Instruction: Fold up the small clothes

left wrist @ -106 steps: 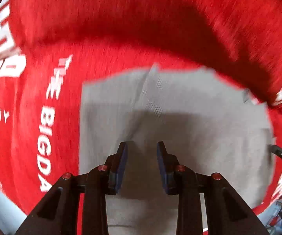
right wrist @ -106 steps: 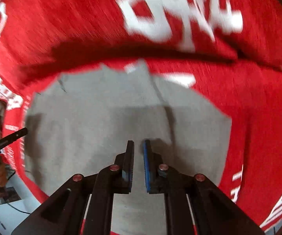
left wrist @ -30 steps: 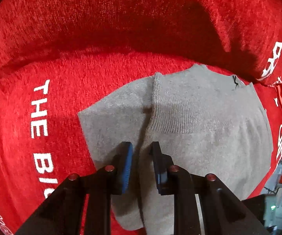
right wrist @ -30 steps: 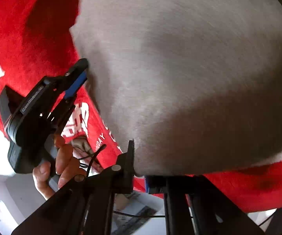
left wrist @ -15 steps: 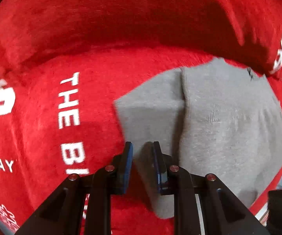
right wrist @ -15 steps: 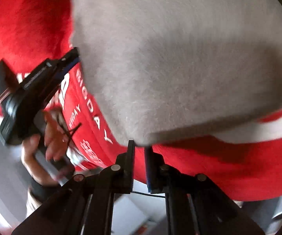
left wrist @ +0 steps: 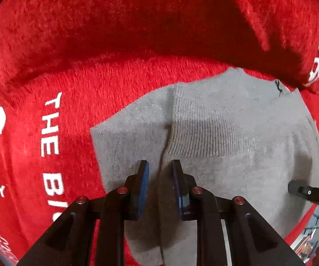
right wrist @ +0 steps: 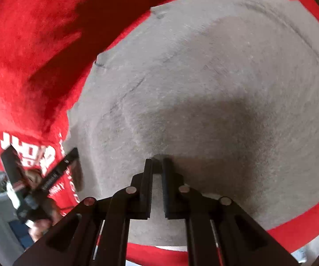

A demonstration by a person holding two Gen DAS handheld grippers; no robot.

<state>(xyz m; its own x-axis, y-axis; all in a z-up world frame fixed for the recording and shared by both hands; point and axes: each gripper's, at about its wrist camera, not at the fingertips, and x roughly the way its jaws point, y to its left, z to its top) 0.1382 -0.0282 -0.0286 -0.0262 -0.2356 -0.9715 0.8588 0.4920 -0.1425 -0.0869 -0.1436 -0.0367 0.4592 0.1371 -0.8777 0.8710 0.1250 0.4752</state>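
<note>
Swinging up and over since a second ago, the right gripper point(right wrist: 157, 166) now sits above the middle of the grey knitted garment point(right wrist: 214, 88) instead of at its near edge, and a small pinch of the grey knit shows between its tips, with the fingers drawn nearly together on it. I judge it carries that edge across to make a fold.

By contrast the left gripper point(left wrist: 159, 177) has hardly shifted. Its blue-padded fingers stand a little apart, straddling a vertical crease of the garment; whether the pads actually press the cloth I cannot tell. It looks placed there to pin the fold line while the other side comes over.

Outward from the left gripper, the garment lies flat on the red plush cloth point(left wrist: 70, 99) with white lettering. A ribbed band point(left wrist: 203, 141) runs across it just beyond that gripper's tips. Its long axis runs away from the left gripper toward a raised red fold at the back.
</note>
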